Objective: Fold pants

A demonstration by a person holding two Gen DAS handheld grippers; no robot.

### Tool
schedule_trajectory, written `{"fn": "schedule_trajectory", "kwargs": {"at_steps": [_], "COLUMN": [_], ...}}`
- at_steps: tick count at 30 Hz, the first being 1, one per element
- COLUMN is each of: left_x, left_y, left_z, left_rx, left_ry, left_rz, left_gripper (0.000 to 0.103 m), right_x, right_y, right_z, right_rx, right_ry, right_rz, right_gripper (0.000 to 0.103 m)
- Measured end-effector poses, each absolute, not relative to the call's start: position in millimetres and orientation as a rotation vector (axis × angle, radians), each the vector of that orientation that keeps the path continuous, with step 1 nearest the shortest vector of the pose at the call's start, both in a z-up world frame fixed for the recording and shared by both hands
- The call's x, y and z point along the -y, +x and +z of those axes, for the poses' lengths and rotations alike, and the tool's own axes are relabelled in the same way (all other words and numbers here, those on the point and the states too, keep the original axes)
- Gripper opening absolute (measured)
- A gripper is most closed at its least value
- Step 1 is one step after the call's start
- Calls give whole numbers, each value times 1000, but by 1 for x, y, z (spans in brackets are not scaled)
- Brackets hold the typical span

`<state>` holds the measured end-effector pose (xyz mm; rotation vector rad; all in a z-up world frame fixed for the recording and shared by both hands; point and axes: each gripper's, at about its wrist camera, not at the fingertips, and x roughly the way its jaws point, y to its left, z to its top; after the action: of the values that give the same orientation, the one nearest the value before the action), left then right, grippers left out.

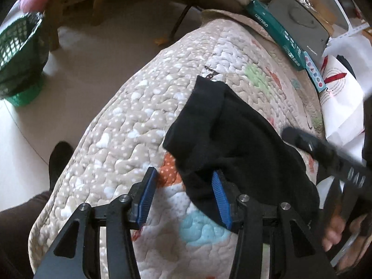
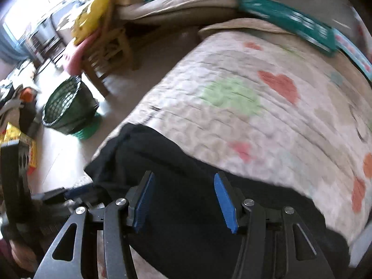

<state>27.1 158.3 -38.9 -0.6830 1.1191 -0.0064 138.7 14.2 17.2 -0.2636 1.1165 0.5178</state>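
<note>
The black pants (image 1: pixel 237 144) lie bunched on a quilted spread (image 1: pixel 130 125) with coloured hearts and dots. My left gripper (image 1: pixel 184 176) is open, jaws wide apart; the pants' near edge drapes over its right finger, with the left finger over bare quilt. The other gripper's dark body (image 1: pixel 325 153) reaches in from the right above the pants. In the blurred right wrist view the pants (image 2: pixel 186 209) spread across the near edge of the quilt (image 2: pixel 255 97). My right gripper (image 2: pixel 184 179) is open just above the black cloth, holding nothing.
A green mesh basket (image 1: pixel 18 53) (image 2: pixel 67 109) stands on the floor to the left. A teal box (image 1: pixel 276 34) and a dark flat device (image 1: pixel 300 21) lie at the quilt's far edge, with white papers (image 1: pixel 341 88) at right. A wooden chair (image 2: pixel 107 53) stands beyond.
</note>
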Motion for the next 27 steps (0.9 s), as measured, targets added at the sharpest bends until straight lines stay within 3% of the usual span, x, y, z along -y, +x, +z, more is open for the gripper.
{"fn": "schedule_trajectory", "kwargs": {"at_steps": [7,10,14,16,19,20,23,26,27], "left_x": [-156,-157,-152,-152,-150,-146,-142,-143,-143], "left_y": [23,23,25,26,28,30,32,32,32], "left_z": [-38,-38,-37,-43,-45,-43,-39,-34,-31], "left_rx": [-1104,-1116,-1114,-1116,-1116,-1124,-1129,-1125,-1120], "left_ry": [-696,-711,-711,-738,-741,-707,-670,-688,-702], "left_rz": [-4,-42,-46,-32,-30,-36,-59,-75,-88], "left_gripper": [46,18,19,26,27,26,14,11,10], "right_x": [-70,-81,-88,-87,-87,-87,-92,-91,-89], "right_y": [163,169,176,179,178,176,167,163,161], "right_z": [-5,-19,-32,-35,-38,-38,-38,-32,-29], "right_rx": [-1162,-1192,-1219,-1231,-1242,-1253,-1273,-1262,-1253], "right_ry": [-318,-318,-308,-286,-258,-252,-288,-300,-300], "right_rz": [617,630,646,650,667,694,748,747,747], "right_gripper": [60,60,62,64,66,64,39,26,17]}}
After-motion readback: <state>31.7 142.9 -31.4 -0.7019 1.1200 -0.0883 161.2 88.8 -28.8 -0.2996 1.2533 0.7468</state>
